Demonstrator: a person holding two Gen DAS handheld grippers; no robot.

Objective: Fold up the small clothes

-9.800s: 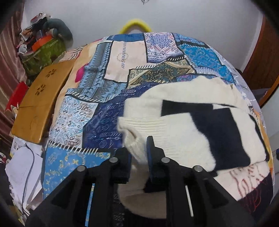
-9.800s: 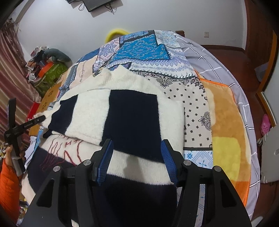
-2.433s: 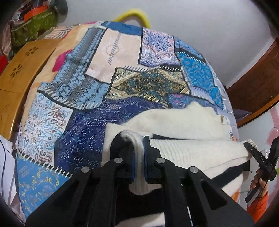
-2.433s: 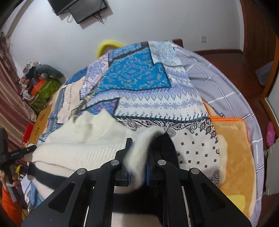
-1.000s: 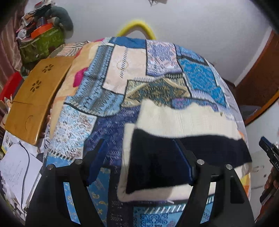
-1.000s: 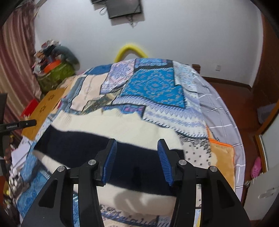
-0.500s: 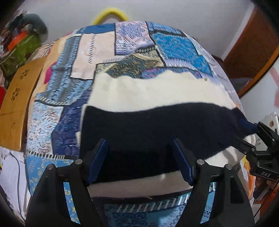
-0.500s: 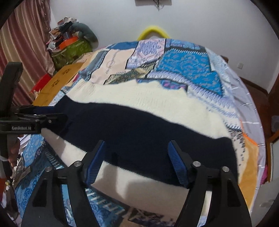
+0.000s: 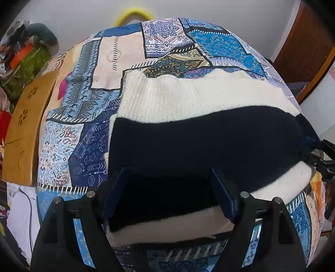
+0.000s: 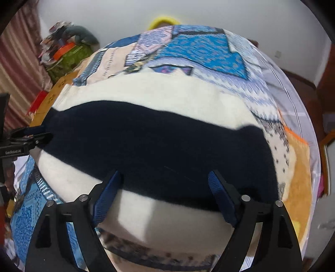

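Observation:
A folded cream sweater (image 9: 188, 98) with a wide navy band lies flat on the patchwork bedspread (image 9: 83, 104). My left gripper (image 9: 167, 173) hovers close over its near left part. Its jaws are opening, the navy band lies below and between them, and the pads press on nothing. In the right wrist view the sweater (image 10: 157, 98) fills the middle. My right gripper (image 10: 164, 175) hangs over its near edge, jaws opening wide astride the navy and cream knit without pinching it. Each gripper's tip shows at the other view's edge, by the navy band's end.
A wooden board (image 9: 23, 129) leans along the bed's left side, with a green bag (image 9: 27, 62) of clutter behind it. A yellow hoop (image 9: 134, 12) stands at the far end. An orange blanket (image 10: 299, 167) covers the right side. Papers (image 9: 18, 209) lie on the floor.
Both grippers have sunk closer to the sweater, which now fills more of each view. The right jaws have spread much wider. The sweater lies released and folded.

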